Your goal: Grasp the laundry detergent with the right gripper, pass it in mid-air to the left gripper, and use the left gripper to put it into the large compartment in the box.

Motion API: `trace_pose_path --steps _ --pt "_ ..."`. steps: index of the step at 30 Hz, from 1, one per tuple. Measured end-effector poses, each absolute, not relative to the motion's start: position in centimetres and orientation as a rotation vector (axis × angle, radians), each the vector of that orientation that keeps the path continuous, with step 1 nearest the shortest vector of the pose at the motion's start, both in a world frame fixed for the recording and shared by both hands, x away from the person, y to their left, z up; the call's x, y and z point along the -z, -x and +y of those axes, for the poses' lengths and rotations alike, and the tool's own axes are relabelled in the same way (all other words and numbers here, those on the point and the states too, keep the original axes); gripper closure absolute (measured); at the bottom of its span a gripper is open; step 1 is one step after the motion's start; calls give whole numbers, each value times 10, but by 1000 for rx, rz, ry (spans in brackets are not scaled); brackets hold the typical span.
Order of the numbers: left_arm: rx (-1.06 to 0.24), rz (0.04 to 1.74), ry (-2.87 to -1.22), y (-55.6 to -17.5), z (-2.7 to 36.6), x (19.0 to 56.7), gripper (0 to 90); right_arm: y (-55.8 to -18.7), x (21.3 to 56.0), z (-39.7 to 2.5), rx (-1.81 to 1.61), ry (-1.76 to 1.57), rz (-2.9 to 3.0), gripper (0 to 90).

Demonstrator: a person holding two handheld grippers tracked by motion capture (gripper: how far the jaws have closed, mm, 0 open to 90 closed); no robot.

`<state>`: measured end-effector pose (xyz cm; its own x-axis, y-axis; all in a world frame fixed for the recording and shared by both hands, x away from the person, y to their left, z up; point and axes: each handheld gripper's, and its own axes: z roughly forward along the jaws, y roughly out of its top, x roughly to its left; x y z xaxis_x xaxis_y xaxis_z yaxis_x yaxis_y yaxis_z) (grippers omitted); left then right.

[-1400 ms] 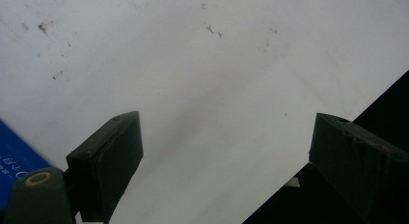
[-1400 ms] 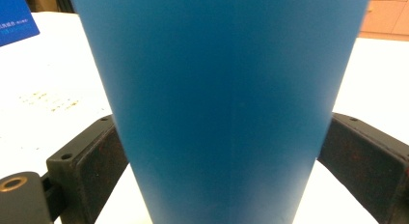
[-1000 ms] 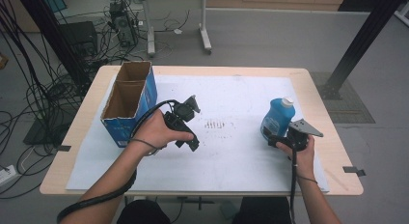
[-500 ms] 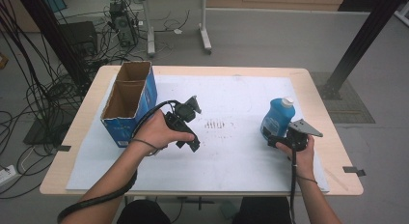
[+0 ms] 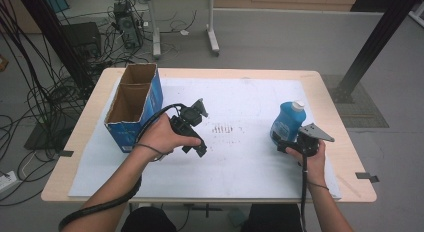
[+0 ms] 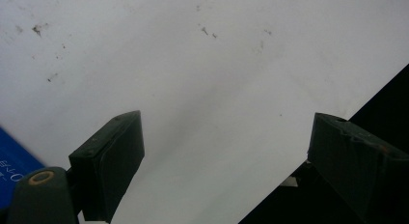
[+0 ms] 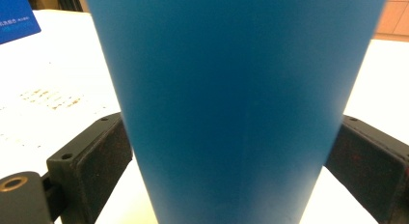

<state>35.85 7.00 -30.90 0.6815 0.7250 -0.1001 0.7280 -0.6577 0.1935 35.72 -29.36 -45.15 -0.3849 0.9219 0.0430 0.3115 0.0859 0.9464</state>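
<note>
Standing upright at about 3 o'clock on the white sheet (image 5: 240,177), the blue bottle (image 5: 287,122) with its pale cap is the thing you have in hand. In the right gripper view its smooth blue wall (image 7: 236,103) sits squarely between your jaws, with a pad hard against each flank, so your right gripper (image 5: 292,142) looks clamped on the lower body rather than the neck. Judge it as a rigid plastic container: stiff enough to take a firm squeeze, but glossy and slightly tapered, so it may slide in the pads if you tilt it quickly. You cannot tell how full it is; if there is liquid inside it will be bottom-heavy and slosh, so keep it vertical. A hold low on the body, as you have now, suits that; the cap end is narrower and would likely give less grip.

Your left gripper (image 5: 191,129) hovers at about 9 o'clock of the table's centre, apart from the bottle, its jaws spread wide with nothing between them; the left gripper view looks down on bare, speckled sheet (image 6: 202,79). Just beyond it, at about 10 o'clock, the open blue cardboard box (image 5: 145,99) stands with its top flaps up, a likely destination, and the wooden table (image 5: 345,157) edges the sheet.
</note>
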Motion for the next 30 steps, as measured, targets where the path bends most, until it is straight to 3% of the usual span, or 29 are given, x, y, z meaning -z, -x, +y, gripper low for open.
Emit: trace_pose_path --steps 30 --pt "22 1169 -2685 -357 70 311 128 -359 453 -292 -1336 -1227 1753 237"
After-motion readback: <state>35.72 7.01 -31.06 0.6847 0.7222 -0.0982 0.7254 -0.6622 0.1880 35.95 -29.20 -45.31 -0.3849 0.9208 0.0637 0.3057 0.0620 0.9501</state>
